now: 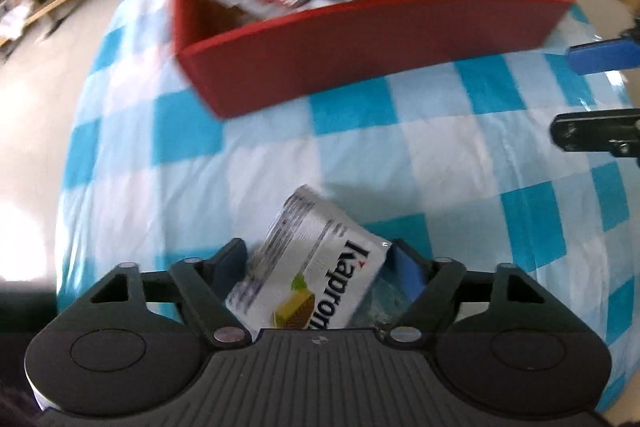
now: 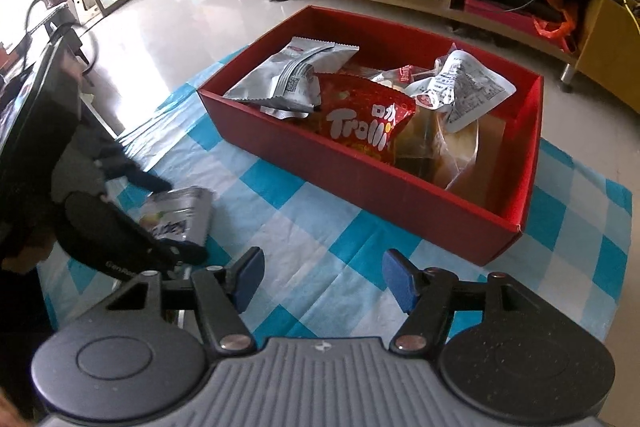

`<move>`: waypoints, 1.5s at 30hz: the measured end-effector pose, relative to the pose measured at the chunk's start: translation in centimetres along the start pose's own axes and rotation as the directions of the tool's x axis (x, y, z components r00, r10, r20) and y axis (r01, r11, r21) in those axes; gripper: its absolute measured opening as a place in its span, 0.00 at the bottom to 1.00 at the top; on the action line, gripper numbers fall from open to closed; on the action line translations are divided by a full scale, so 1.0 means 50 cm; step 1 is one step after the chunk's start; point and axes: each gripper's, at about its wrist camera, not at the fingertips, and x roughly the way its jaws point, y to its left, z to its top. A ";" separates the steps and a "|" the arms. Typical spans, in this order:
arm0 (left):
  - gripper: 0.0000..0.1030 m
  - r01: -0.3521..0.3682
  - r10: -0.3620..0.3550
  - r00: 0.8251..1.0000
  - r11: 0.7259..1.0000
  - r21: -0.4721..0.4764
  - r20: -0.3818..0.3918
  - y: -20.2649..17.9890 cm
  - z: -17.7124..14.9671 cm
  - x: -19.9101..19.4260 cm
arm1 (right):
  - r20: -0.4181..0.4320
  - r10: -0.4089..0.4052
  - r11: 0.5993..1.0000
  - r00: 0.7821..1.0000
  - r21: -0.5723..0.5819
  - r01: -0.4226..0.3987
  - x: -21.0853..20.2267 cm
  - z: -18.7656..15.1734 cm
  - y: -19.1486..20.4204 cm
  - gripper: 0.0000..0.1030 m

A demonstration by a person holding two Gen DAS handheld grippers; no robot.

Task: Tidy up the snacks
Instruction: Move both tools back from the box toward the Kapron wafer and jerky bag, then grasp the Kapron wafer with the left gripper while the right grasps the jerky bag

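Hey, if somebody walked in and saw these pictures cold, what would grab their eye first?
Probably the red box in the middle of the blue checked cloth, heaped with snack bags, a red Trolli bag on top. Next, the white wafer packet between the fingers of the left claw, on the near side of the box. The right claw is open, holding nothing.

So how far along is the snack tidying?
Mostly done: the red box already holds several packets, including the Trolli bag. In hand: the left tongs grip a white wafer packet. Left: dropping it in. The right tongs are open, holding nothing.
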 end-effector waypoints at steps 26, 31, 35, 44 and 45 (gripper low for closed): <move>0.68 0.027 -0.028 1.000 0.890 -0.455 0.003 0.084 -0.110 -0.039 | -0.082 0.133 0.990 0.988 -0.028 -0.136 0.005 -0.070 0.142 0.69; 0.68 0.050 -0.017 0.998 0.846 -0.531 0.066 0.120 -0.134 -0.080 | -0.121 0.150 0.989 0.981 0.031 -0.147 0.045 -0.099 0.194 0.69; 0.68 0.109 -0.033 0.989 0.817 -0.566 0.144 0.151 -0.141 -0.121 | -0.113 0.144 0.986 0.983 0.102 -0.133 0.070 -0.103 0.223 0.69; 0.68 0.231 -0.106 0.963 0.795 -0.560 0.246 0.176 -0.166 -0.173 | -0.163 0.120 0.886 0.979 -0.428 -0.180 0.086 -0.056 0.332 0.70; 0.68 0.239 -0.111 0.961 0.793 -0.561 0.252 0.179 -0.168 -0.175 | -0.189 0.134 0.872 0.973 -0.444 -0.206 0.096 -0.046 0.338 0.71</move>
